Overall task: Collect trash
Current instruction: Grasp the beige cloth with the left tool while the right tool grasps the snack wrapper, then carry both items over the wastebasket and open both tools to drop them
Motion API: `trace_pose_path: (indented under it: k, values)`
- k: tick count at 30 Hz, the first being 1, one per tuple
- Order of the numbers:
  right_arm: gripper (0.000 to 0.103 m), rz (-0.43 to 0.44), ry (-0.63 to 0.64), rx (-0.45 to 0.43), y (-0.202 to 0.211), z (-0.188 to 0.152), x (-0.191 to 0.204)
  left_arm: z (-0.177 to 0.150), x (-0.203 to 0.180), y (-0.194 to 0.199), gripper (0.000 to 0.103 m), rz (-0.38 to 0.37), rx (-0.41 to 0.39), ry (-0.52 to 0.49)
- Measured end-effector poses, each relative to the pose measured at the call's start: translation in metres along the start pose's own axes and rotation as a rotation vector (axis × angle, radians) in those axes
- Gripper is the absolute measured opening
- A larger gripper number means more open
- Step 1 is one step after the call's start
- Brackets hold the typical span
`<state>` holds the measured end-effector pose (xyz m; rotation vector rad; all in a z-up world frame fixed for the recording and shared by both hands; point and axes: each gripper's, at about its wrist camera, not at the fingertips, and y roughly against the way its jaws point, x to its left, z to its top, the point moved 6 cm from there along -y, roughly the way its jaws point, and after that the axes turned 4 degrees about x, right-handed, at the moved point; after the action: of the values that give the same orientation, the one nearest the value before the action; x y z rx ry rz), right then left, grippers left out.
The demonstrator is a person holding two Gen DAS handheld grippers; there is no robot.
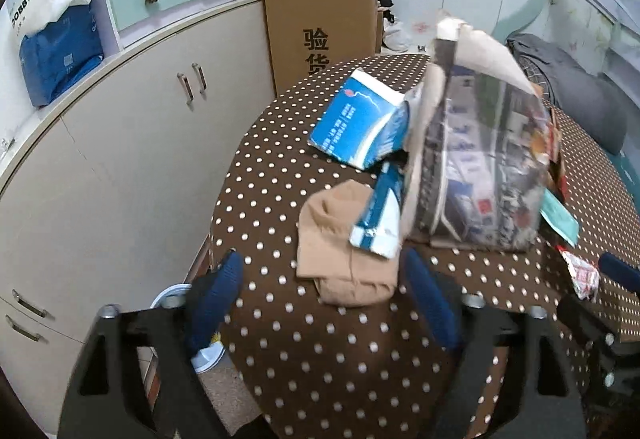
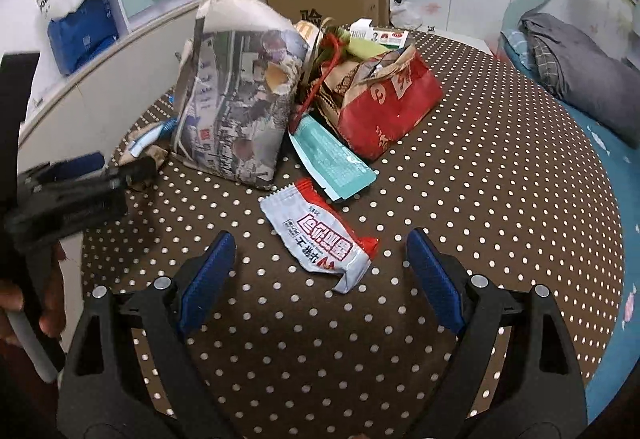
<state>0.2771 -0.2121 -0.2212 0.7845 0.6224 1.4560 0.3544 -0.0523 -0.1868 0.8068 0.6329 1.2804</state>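
Here, left gripper jaws parted over tan sock, nothing gripped. Right gripper jaws wide, empty, wrapper just ahead on dotted table. Newspaper bag beyond (both views); blue box left view only, red bag right only.

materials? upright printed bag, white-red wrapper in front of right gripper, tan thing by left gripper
Upright bag: looks like folded newsprint, matte, creased, printed photos. White-red wrapper: likely plastic film, glossy, crinkled, serrated end. Tan item: soft knit fabric by its folds, perhaps hosiery; can't confirm.
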Motion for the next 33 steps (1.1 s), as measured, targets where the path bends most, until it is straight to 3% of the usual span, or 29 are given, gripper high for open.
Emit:
trace_pose_path:
  k: [2, 3, 5, 7, 10, 14, 23, 33]
  values:
    - [0.074, -0.002, 0.002, 0.008, -0.004, 0.002, 0.0, -0.001, 0.0, -0.003, 0.05, -0.044, 0.021, 0.012]
    - [0.07, -0.005, 0.0, 0.015, -0.007, 0.003, 0.0, 0.0, -0.001, -0.004, 0.04, -0.047, 0.013, 0.021]
    - [0.055, -0.034, 0.008, 0.015, -0.008, 0.005, -0.001, -0.002, -0.004, -0.001, 0.03, -0.047, -0.002, -0.001]
    - [0.04, -0.058, 0.018, 0.012, -0.008, 0.005, -0.002, -0.007, -0.007, 0.002, 0.027, -0.029, -0.017, -0.023]
    - [0.033, -0.048, 0.02, 0.003, -0.004, 0.003, 0.001, -0.019, -0.007, 0.014, 0.022, -0.063, -0.025, -0.006]
    - [0.031, -0.02, 0.001, -0.015, 0.009, -0.009, 0.006, -0.035, 0.001, 0.037, 0.009, -0.121, -0.041, 0.041]
    - [0.03, 0.083, 0.014, -0.062, 0.04, -0.023, 0.039, -0.064, 0.012, 0.062, 0.007, -0.218, -0.069, 0.11]
    - [0.03, 0.239, 0.09, -0.1, 0.055, -0.018, 0.114, -0.084, 0.06, 0.093, 0.007, -0.201, -0.159, 0.203]
